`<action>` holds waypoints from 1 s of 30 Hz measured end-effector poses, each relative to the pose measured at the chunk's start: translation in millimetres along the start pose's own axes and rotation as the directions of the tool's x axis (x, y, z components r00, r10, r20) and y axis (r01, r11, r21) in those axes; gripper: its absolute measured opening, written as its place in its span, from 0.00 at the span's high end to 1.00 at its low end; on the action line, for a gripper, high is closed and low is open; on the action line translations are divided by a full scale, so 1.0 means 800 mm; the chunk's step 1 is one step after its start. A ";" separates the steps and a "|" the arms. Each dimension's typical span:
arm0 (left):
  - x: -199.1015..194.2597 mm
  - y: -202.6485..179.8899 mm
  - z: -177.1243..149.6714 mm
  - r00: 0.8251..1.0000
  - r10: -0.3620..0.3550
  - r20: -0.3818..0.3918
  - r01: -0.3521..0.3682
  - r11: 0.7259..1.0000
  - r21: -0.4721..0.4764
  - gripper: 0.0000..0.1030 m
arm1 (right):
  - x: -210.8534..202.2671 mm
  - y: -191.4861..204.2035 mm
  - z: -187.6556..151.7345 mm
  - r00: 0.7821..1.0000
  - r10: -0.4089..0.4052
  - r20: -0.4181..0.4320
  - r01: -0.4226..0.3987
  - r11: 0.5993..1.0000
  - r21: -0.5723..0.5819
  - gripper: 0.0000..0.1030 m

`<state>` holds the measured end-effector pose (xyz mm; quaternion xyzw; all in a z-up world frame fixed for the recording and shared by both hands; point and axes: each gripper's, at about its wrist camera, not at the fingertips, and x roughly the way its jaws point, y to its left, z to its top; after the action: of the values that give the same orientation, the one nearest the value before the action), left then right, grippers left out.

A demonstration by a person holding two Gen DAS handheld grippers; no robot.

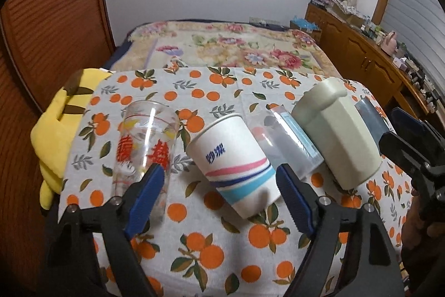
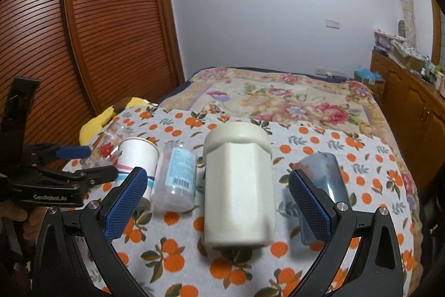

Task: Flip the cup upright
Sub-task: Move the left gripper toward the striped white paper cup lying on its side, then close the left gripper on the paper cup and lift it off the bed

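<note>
Several cups lie on their sides in a row on the orange-print cloth. From the left: a clear glass with red print, a white paper cup with pink and blue stripes, a clear plastic cup with a blue label, a cream lidded mug and a grey translucent cup. My left gripper is open just short of the paper cup. My right gripper is open with the cream mug between its fingers, not touching. The paper cup, the labelled cup and the grey cup also show in the right wrist view.
A yellow plush toy lies at the cloth's left edge. A bed with a floral blanket is behind the table. A wooden slatted door is at the left, a wooden cabinet with clutter at the right.
</note>
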<state>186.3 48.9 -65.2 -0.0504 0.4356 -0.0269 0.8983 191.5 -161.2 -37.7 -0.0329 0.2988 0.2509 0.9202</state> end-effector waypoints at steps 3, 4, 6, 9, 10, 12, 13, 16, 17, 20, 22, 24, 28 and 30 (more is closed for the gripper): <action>0.010 0.001 0.009 0.999 -0.015 -0.030 0.014 1.000 -0.006 0.29 | 0.008 0.000 0.005 1.000 0.007 -0.005 -0.007 1.000 -0.002 0.00; 0.014 0.002 0.011 0.999 -0.019 -0.039 0.019 1.000 -0.008 0.30 | 0.010 -0.001 0.007 1.000 0.008 -0.008 -0.008 1.000 -0.003 0.00; 0.023 0.003 0.015 0.998 -0.027 -0.060 0.025 1.000 -0.018 0.31 | 0.014 -0.001 0.010 1.000 0.010 -0.011 -0.010 1.000 -0.006 0.00; 0.034 0.006 0.016 0.995 -0.052 -0.089 0.048 0.998 -0.051 0.31 | 0.016 -0.001 0.011 1.000 0.015 -0.011 -0.015 1.000 -0.005 0.00; 0.036 0.007 0.018 0.994 -0.060 -0.094 0.055 0.997 -0.062 0.31 | 0.017 -0.002 0.012 1.000 0.016 -0.011 -0.016 1.000 -0.005 0.00; 0.039 0.007 0.021 0.994 -0.057 -0.098 0.050 0.996 -0.071 0.31 | 0.018 -0.002 0.012 1.000 0.017 -0.011 -0.017 1.000 -0.003 0.00; 0.039 0.005 0.021 0.994 -0.055 -0.098 0.048 0.996 -0.069 0.31 | 0.018 -0.002 0.012 1.000 0.019 -0.012 -0.019 1.000 -0.001 0.00; 0.046 0.002 0.021 0.992 -0.060 -0.109 0.052 0.996 -0.072 0.31 | 0.019 -0.003 0.013 1.000 0.021 -0.011 -0.021 1.000 0.003 0.00; 0.049 0.001 0.021 0.992 -0.059 -0.115 0.051 0.996 -0.072 0.31 | 0.019 -0.004 0.012 1.000 0.022 -0.010 -0.022 1.000 0.005 0.00; 0.058 0.001 0.017 0.989 -0.065 -0.134 0.054 0.995 -0.083 0.31 | 0.019 -0.005 0.013 1.000 0.023 -0.010 -0.023 1.000 0.009 0.00; 0.063 0.003 0.013 0.986 -0.076 -0.147 0.062 0.993 -0.098 0.31 | 0.018 -0.008 0.011 1.000 0.022 -0.010 -0.022 1.000 0.012 0.00; 0.063 0.001 0.011 0.986 -0.075 -0.147 0.061 0.993 -0.097 0.31 | 0.017 -0.010 0.011 1.000 0.021 -0.009 -0.020 1.000 0.016 0.00; 0.061 -0.002 0.009 0.987 -0.075 -0.145 0.064 0.995 -0.083 0.37 | 0.015 -0.012 0.010 1.000 0.016 -0.007 -0.016 1.000 0.018 0.00; 0.057 -0.002 0.008 0.990 -0.067 -0.128 0.058 0.996 -0.073 0.41 | 0.013 -0.013 0.010 1.000 0.017 -0.004 -0.017 1.000 0.021 0.00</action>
<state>219.4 43.2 -96.2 -0.0931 0.4923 -0.0431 0.8644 207.8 -164.3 -38.2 -0.0215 0.3036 0.2556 0.9176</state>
